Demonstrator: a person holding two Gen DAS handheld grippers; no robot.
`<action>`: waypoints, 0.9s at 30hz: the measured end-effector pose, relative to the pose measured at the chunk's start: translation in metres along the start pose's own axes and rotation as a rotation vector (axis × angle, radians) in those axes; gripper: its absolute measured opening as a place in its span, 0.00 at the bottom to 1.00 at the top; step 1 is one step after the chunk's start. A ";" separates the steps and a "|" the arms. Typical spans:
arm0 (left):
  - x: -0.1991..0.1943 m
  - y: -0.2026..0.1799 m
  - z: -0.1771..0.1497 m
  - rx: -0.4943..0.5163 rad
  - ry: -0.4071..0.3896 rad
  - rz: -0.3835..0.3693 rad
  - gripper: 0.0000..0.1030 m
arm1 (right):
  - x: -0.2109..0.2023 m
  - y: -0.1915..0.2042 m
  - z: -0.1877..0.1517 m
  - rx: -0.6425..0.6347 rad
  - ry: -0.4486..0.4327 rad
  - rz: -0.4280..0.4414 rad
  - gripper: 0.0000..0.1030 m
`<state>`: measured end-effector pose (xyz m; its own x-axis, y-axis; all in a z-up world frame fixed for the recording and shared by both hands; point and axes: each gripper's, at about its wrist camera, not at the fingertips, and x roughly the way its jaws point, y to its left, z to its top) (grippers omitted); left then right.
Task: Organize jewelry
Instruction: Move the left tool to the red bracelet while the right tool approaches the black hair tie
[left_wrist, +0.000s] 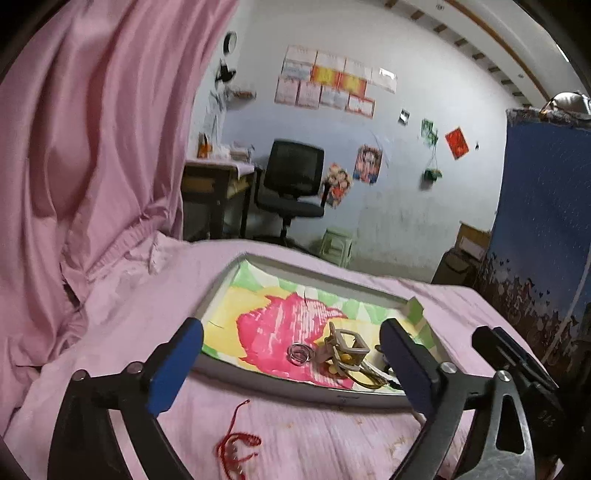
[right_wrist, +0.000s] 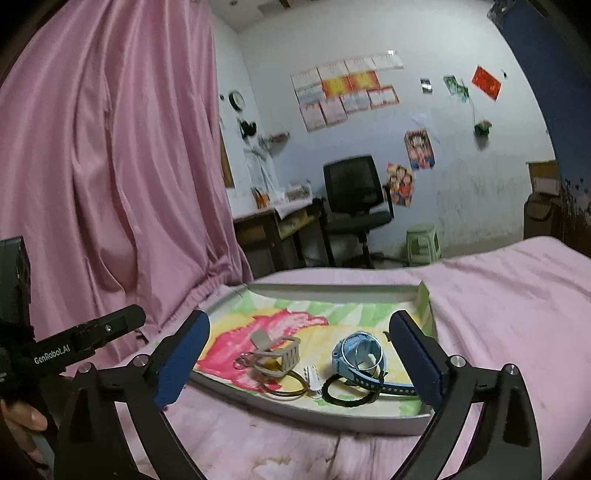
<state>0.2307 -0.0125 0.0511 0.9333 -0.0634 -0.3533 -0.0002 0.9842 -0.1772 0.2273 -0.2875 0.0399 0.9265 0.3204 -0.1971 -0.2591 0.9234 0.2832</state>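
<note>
A shallow tray (right_wrist: 325, 410) with pale raised walls and a lining painted in pink, yellow and green lies on a bed covered by a pink, finely ribbed sheet (right_wrist: 509, 314). The left hand-held gripper (left_wrist: 291, 363) hangs just before the tray's near wall, its blue-padded fingers spread wide and empty; between them, inside the tray, sit a small coiled metal ring (left_wrist: 298, 352) and a beige plastic hair claw (left_wrist: 341, 347) lying on its side. On the sheet below that gripper, outside the tray, lies a red braided cord bracelet (left_wrist: 236, 445) with loose ends. The right hand-held gripper (right_wrist: 299, 363) is likewise released, jaws wide, facing the tray's near edge. Framed between its fingers are the beige claw, a thin olive-brown hair band (right_wrist: 286, 384), a small white ridged clip (right_wrist: 312, 376), a black braided loop (right_wrist: 349, 393), and a light blue watch (right_wrist: 360, 356) with a round face and dotted strap.
</note>
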 end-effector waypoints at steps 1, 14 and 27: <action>-0.007 0.000 -0.002 0.005 -0.010 -0.001 0.95 | -0.007 0.001 0.000 -0.002 -0.012 0.001 0.96; -0.072 0.004 -0.039 0.084 -0.046 0.012 0.99 | -0.065 0.018 -0.014 -0.106 -0.003 -0.011 0.99; -0.064 0.021 -0.062 0.127 0.124 0.003 0.99 | -0.056 0.020 -0.044 -0.143 0.243 0.021 0.98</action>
<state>0.1489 0.0022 0.0125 0.8818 -0.0727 -0.4660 0.0499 0.9969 -0.0611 0.1584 -0.2778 0.0152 0.8325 0.3653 -0.4166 -0.3293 0.9309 0.1582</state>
